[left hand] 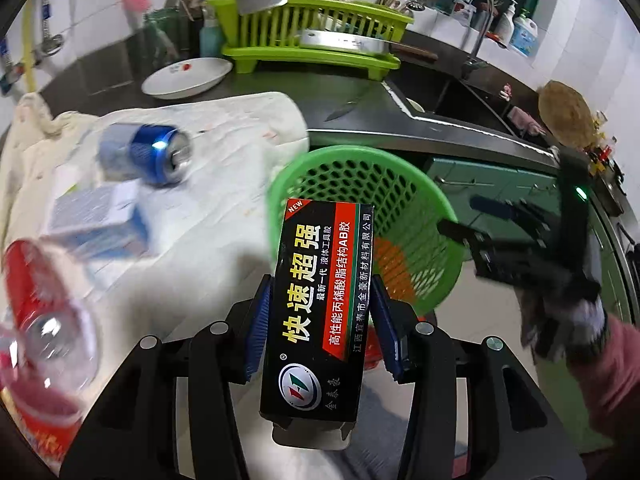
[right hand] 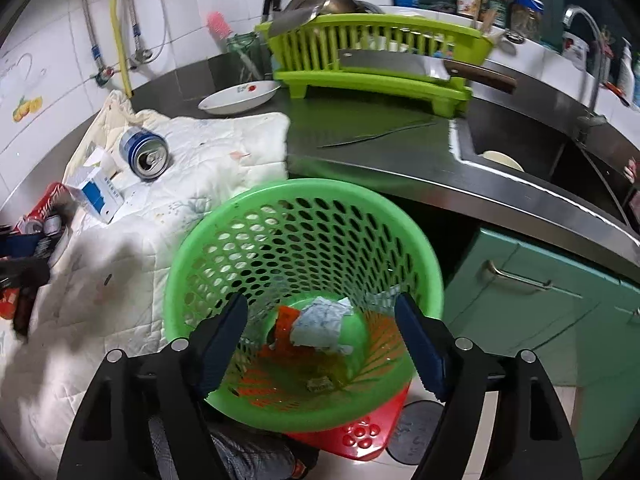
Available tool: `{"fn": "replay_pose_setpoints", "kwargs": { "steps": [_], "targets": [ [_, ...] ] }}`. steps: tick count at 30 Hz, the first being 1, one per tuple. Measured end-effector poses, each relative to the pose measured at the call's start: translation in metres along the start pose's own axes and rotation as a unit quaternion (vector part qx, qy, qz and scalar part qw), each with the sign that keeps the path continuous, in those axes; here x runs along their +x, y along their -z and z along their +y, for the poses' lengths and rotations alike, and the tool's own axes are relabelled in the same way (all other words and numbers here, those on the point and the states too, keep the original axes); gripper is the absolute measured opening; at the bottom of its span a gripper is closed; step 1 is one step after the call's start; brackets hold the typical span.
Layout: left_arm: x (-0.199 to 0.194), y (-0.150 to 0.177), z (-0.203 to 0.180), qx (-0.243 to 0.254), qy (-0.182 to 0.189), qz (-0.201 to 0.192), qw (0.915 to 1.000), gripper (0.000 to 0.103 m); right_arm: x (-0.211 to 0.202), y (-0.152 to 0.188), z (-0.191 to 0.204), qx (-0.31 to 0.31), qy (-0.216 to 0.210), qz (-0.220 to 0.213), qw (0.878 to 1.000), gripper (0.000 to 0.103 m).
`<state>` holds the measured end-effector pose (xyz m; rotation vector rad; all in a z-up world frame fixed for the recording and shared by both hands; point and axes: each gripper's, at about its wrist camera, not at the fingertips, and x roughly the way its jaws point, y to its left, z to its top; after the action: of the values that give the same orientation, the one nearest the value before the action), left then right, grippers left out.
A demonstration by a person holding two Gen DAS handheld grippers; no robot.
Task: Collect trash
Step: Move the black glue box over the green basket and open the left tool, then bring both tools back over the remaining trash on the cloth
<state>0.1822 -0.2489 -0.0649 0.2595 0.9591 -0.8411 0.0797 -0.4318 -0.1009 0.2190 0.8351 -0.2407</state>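
My left gripper [left hand: 320, 300] is shut on a black glue box [left hand: 320, 304] with Chinese lettering, held up just left of the green perforated basket [left hand: 420, 208]. My right gripper [right hand: 320, 332] is open and empty above the basket [right hand: 192, 264], which holds crumpled paper [right hand: 320, 324] and orange scraps. It also shows in the left wrist view [left hand: 460, 216] at the basket's right rim. On the white cloth [right hand: 224, 148] lie a blue can [right hand: 145, 153], a blue-and-white box [right hand: 98, 196] and a red can [left hand: 48, 300].
A green dish rack [right hand: 380, 80] with a cleaver, a white plate [right hand: 240, 98] and a knife [right hand: 376, 132] are on the steel counter. A sink [right hand: 540, 152] is to the right, green cabinet doors [right hand: 540, 300] below. A red stool [right hand: 360, 436] is under the basket.
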Motion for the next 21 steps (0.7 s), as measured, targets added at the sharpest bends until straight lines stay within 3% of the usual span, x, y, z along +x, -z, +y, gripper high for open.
{"fn": "replay_pose_setpoints", "kwargs": {
  "steps": [9, 14, 16, 21],
  "targets": [
    [0.058, -0.04, -0.027, -0.029, 0.013, 0.022, 0.9993, 0.048, -0.015, 0.01, -0.024, 0.02, 0.001, -0.004, 1.0, 0.073],
    [0.075, -0.053, -0.032, -0.047, 0.011, 0.016, 0.9987, 0.049, -0.018, 0.015, -0.03, 0.027, 0.001, -0.011, 1.0, 0.073],
    [0.076, -0.056, -0.033, -0.053, 0.018, 0.011, 0.9983, 0.058, -0.018, 0.016, -0.03, 0.027, -0.002, -0.008, 1.0, 0.073],
    [0.066, -0.055, -0.037, -0.054, 0.03, -0.008, 0.9981, 0.067, -0.018, 0.017, -0.025, 0.021, -0.004, -0.008, 1.0, 0.073]
  ]
}}
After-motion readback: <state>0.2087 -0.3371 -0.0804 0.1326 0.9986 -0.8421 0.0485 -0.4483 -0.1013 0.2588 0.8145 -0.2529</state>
